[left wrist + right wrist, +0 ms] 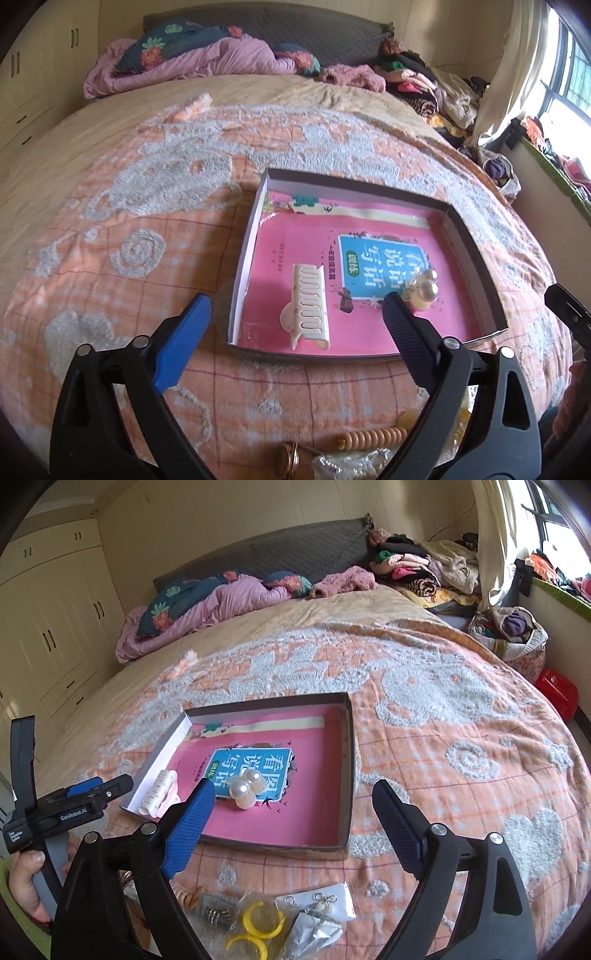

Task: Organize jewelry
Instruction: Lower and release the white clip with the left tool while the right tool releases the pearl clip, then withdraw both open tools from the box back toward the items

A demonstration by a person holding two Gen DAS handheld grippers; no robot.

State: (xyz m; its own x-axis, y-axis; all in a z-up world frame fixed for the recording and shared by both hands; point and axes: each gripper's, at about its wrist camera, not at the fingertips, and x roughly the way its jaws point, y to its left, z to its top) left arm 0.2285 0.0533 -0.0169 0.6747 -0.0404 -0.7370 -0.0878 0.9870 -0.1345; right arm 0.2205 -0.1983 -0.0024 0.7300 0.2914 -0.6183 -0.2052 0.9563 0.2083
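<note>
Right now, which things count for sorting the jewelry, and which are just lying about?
For the job: box, white hair claw, pearl clip, yellow rings, earring card, bead bracelet.
Lying about: purple duvet, clothes pile, red container.

An orange checked bedspread (424, 746) is covering the bed. At the head end of the bedspread, a pink duvet (221, 605) is lying bunched beside a dark floral pillow (166, 609), with a grey headboard (295, 550) rising behind them. Folded clothes (417, 568) are piling up at the bedspread's far right corner. Cream wardrobes (48, 627) are standing left of it; a red box (556, 692) is sitting on the floor to its right.
</note>
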